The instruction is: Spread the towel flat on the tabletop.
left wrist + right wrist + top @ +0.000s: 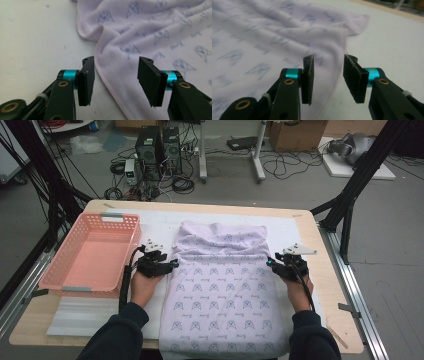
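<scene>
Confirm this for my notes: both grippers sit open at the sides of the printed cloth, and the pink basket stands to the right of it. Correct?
Not quite. The pink basket stands left of the printed cloth, beside the left gripper, as the high view shows. The left gripper and right gripper are indeed open at its sides.

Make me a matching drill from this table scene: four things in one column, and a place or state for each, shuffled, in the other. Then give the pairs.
Things
1. pink basket
2. printed cloth
3. left tool
4. right tool

Places or states
A. jaws apart at the cloth's right edge
B. spread flat down the middle of the table, top part folded over
C. at the table's left side, nothing in it
D. jaws apart at the cloth's left edge

Pairs: 1-C, 2-B, 3-D, 4-A
</scene>
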A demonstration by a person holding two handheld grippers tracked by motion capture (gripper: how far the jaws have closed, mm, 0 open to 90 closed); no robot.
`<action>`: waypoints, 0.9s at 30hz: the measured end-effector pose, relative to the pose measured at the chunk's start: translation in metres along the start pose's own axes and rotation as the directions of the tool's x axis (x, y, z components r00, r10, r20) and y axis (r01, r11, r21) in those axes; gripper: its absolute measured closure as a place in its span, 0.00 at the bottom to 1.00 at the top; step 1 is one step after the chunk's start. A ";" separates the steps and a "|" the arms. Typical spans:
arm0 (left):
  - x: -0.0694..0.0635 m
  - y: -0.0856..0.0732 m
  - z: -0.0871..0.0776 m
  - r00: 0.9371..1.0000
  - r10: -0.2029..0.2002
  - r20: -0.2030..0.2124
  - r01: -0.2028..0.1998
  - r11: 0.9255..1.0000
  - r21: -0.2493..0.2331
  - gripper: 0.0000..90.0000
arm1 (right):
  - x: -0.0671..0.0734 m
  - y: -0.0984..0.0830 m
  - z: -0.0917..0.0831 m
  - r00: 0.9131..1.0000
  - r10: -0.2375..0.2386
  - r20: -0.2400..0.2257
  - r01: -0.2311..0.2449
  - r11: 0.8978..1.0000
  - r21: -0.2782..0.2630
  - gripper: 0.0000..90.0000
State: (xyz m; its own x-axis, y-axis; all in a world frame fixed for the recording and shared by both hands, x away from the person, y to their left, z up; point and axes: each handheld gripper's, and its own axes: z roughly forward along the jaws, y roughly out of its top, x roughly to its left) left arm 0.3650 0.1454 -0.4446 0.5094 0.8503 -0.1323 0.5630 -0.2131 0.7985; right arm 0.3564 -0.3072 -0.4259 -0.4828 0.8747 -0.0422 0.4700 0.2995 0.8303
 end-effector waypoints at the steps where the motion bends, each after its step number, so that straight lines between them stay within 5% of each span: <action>1: -0.002 -0.003 -0.001 1.000 0.005 0.004 -0.005 1.000 0.007 0.54 | 0.003 -0.003 -0.005 1.000 -0.010 -0.012 0.010 1.000 0.009 0.66; 4: -0.008 -0.012 -0.003 0.999 0.034 0.010 -0.034 0.999 0.014 0.56 | 0.009 -0.015 -0.014 0.999 -0.032 -0.031 0.033 0.999 0.036 0.64; 7: -0.017 -0.016 -0.007 0.996 0.083 -0.024 -0.083 0.996 0.016 0.61 | 0.010 -0.028 -0.020 0.999 0.012 -0.031 -0.010 0.998 0.059 0.63; 10: -0.024 -0.020 -0.011 0.991 0.131 -0.031 -0.130 0.991 0.015 0.95 | 0.013 -0.037 -0.026 0.998 0.050 -0.043 -0.046 0.995 0.084 0.62; 11: -0.027 -0.021 -0.012 0.987 0.156 -0.048 -0.156 0.988 0.015 0.96 | 0.016 -0.039 -0.027 0.997 0.054 -0.052 -0.049 0.994 0.100 0.66; 12: -0.028 -0.021 -0.012 0.984 0.167 -0.055 -0.166 0.986 0.019 0.97 | 0.019 -0.041 -0.027 0.996 0.051 -0.068 -0.042 0.991 0.128 0.80; 13: -0.027 -0.021 -0.012 0.985 0.158 -0.066 -0.157 0.987 0.017 0.97 | 0.022 -0.043 -0.027 0.995 0.039 -0.089 -0.026 0.990 0.142 0.95; 16: -0.018 -0.017 -0.009 0.985 0.115 -0.130 -0.115 0.993 0.011 0.97 | 0.022 -0.040 -0.026 0.995 0.027 -0.095 -0.013 0.989 0.150 0.98; 21: -0.007 -0.008 -0.005 0.981 0.081 -0.176 -0.085 0.996 -0.015 0.97 | 0.019 -0.036 -0.015 0.998 0.049 0.035 -0.053 0.993 0.110 0.98; 24: -0.008 -0.009 -0.008 0.986 0.044 -0.159 -0.052 0.998 -0.048 0.92 | 0.027 -0.034 -0.011 0.995 0.033 0.097 -0.041 0.995 0.091 0.95; 26: -0.008 -0.012 -0.016 0.996 -0.024 -0.081 0.020 0.998 -0.059 0.62 | 0.031 -0.035 -0.015 0.994 0.045 0.098 -0.054 0.995 0.085 0.83; 27: -0.009 -0.016 -0.021 0.998 -0.035 -0.045 0.032 0.997 -0.067 0.57 | 0.032 -0.035 -0.020 0.995 0.050 0.085 -0.056 0.996 0.070 0.81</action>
State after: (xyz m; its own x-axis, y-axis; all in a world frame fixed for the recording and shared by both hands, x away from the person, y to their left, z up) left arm 0.3374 0.1512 -0.4437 0.4594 0.8781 -0.1338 0.5342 -0.1528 0.8314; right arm 0.3099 -0.2972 -0.4456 -0.3939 0.9179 -0.0478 0.5469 0.2758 0.7905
